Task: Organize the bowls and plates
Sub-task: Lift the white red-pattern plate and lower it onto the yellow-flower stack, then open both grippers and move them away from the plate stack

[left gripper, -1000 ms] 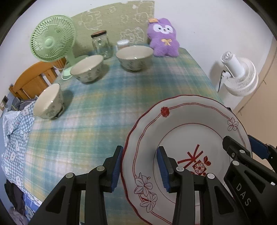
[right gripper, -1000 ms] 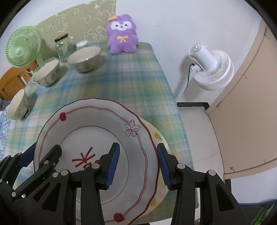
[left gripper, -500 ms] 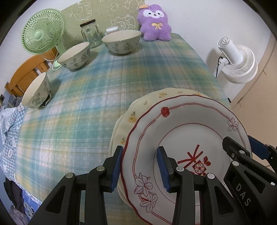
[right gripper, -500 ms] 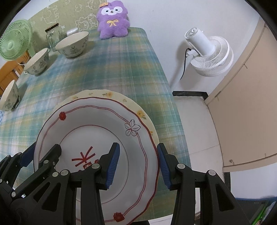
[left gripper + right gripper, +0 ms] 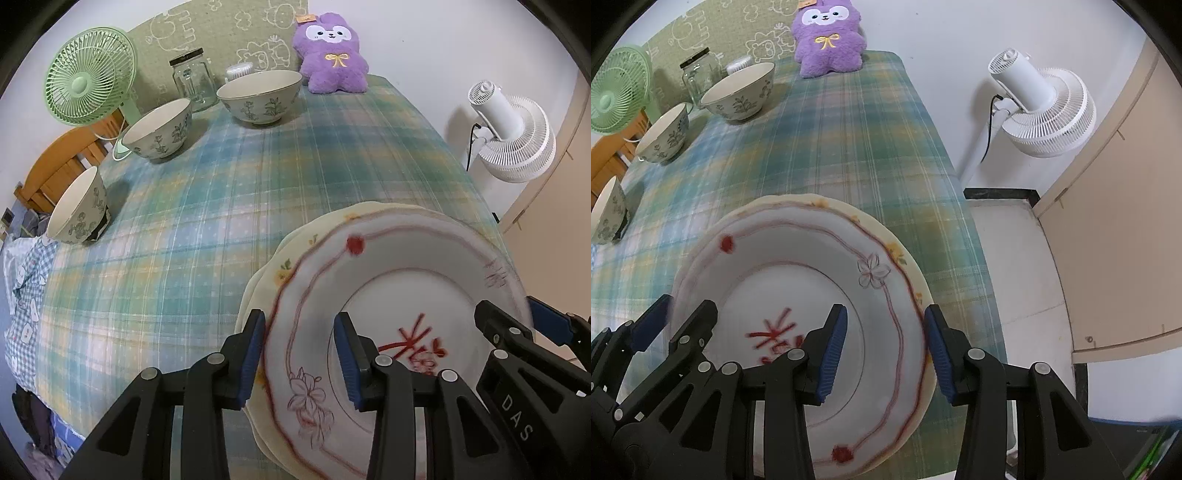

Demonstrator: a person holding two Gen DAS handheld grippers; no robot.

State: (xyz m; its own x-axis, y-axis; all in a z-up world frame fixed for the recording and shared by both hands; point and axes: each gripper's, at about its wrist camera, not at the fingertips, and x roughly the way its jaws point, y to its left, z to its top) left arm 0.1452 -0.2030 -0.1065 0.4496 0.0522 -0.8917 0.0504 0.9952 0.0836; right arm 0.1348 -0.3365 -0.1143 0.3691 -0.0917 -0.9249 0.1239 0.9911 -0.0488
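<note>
Left wrist view: the left gripper (image 5: 299, 354) has its fingers narrowly parted, clamped on the red-patterned plate's (image 5: 399, 291) left rim, above a cream floral plate (image 5: 291, 258) on the plaid worktop (image 5: 258, 177).

Right wrist view: the right gripper (image 5: 882, 350) clamps the plate's right rim.

Soft, even indoor light fills both wrist views, casting only faint shadows beside the bowls (image 5: 258, 96) on the plaid-covered desk (image 5: 221, 192). Strong fisheye distortion bends the desk edges and the wall, and black vignetting rounds off every corner. The red-patterned plate (image 5: 388, 295) is smeared by motion blur, its rim lines doubled in both views, while the background fans and the purple plush toy (image 5: 829, 37) stay sharp. No harsh glare appears.
</note>
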